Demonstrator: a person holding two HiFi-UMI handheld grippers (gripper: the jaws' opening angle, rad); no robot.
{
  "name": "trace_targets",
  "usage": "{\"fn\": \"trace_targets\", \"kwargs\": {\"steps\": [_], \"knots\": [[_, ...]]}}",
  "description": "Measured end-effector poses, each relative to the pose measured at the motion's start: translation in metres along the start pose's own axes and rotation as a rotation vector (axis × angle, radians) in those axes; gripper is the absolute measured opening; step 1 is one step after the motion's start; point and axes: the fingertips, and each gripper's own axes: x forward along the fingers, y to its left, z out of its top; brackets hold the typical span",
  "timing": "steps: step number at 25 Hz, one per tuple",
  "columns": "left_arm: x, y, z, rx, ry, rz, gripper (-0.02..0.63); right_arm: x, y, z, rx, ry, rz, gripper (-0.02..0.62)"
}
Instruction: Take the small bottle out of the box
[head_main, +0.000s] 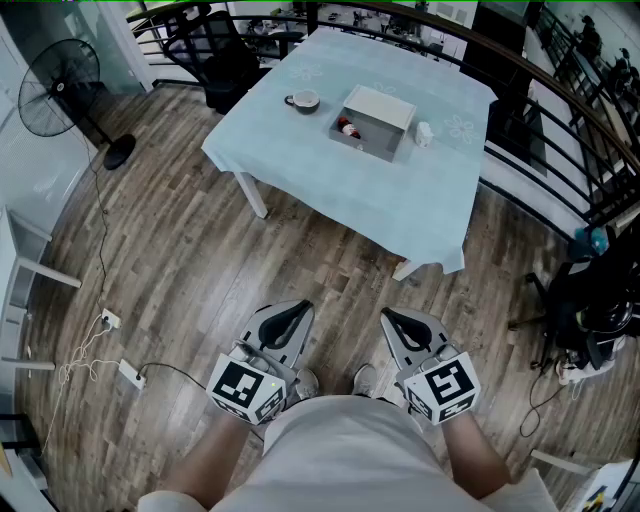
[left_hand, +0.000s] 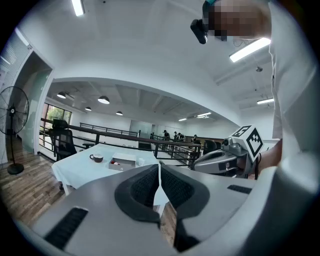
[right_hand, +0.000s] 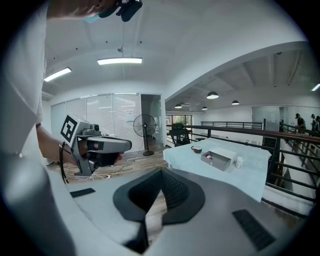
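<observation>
An open white and grey box (head_main: 372, 123) stands on the table with the pale blue cloth (head_main: 330, 170), far ahead of me. Inside its near-left end lies a small red and white item (head_main: 347, 128), too small to tell more. My left gripper (head_main: 299, 306) and right gripper (head_main: 389, 315) hang side by side over the wooden floor, well short of the table. Both are shut with nothing between the jaws. The box (left_hand: 122, 163) also shows far off in the left gripper view, and the box (right_hand: 218, 159) in the right gripper view.
A dark cup (head_main: 302, 101) sits left of the box and a small white container (head_main: 424, 133) right of it. A standing fan (head_main: 60, 85) and floor cables (head_main: 130, 373) are at the left, an office chair (head_main: 215, 50) behind the table, a railing (head_main: 560, 110) at the right.
</observation>
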Motion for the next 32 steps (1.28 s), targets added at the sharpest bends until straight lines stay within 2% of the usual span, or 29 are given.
{"fn": "trace_targets", "kwargs": {"steps": [12,32], "knots": [[0.019,-0.018,-0.004,-0.005,0.009,0.012,0.029,-0.006,-0.016,-0.01,0.024,0.005,0.048,0.023],[0.061,-0.072,-0.003,0.032,0.02,0.1,0.029,-0.056,-0.071,-0.03,0.043,-0.036,0.135,0.023]]}}
